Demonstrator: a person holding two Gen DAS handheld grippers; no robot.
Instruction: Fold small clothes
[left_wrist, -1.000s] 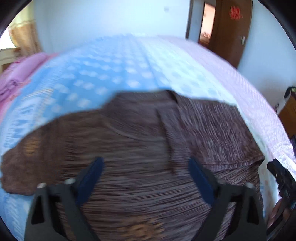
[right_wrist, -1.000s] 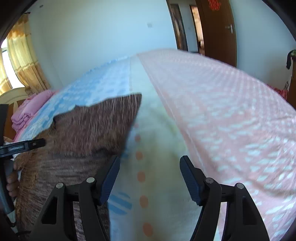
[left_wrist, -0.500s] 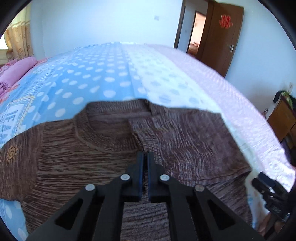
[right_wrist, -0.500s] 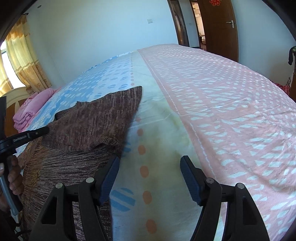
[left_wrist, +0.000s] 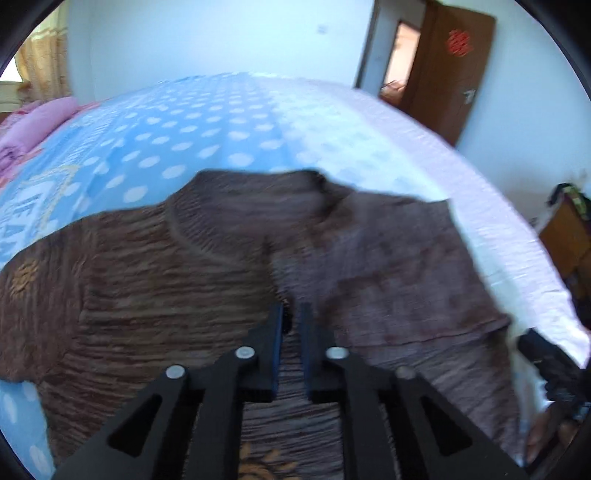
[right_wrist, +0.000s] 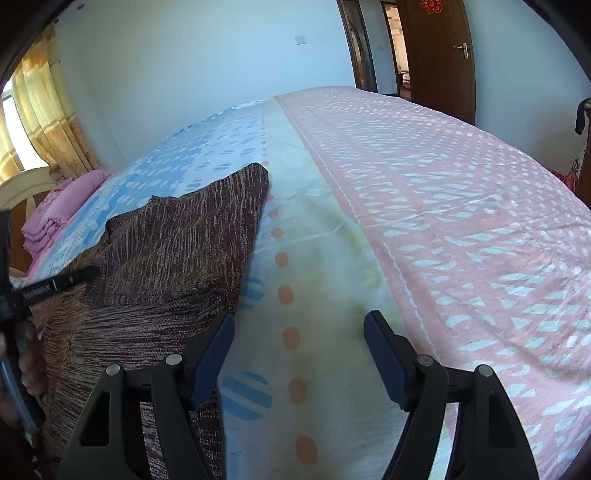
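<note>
Since the earlier frames, the left gripper (left_wrist: 291, 317) goes from wide apart over the sweater to fully together, and its jaws are now opening again; a narrow gap shows between the blue pads. Knit fabric shows in that gap, but motion blur makes it uncertain whether the pads still pinch any of it. The right gripper (right_wrist: 299, 325) holds its position, fingers spread well apart and widening a little, with only bedsheet between them.

The brown knit sweater (left_wrist: 155, 280) lies flat on the bed (right_wrist: 443, 221), collar toward the far side. One side of it is folded over the body, forming a lighter panel (left_wrist: 399, 273) with a straight lower edge. The left gripper sits near the middle of the garment, just beside the inner edge of that panel.

From the right wrist view, the sweater (right_wrist: 177, 258) lies at the left of the right gripper, its near edge touching the left finger (right_wrist: 212, 356). A folded pink blanket (right_wrist: 59, 214) rests at the far left of the bed.
</note>
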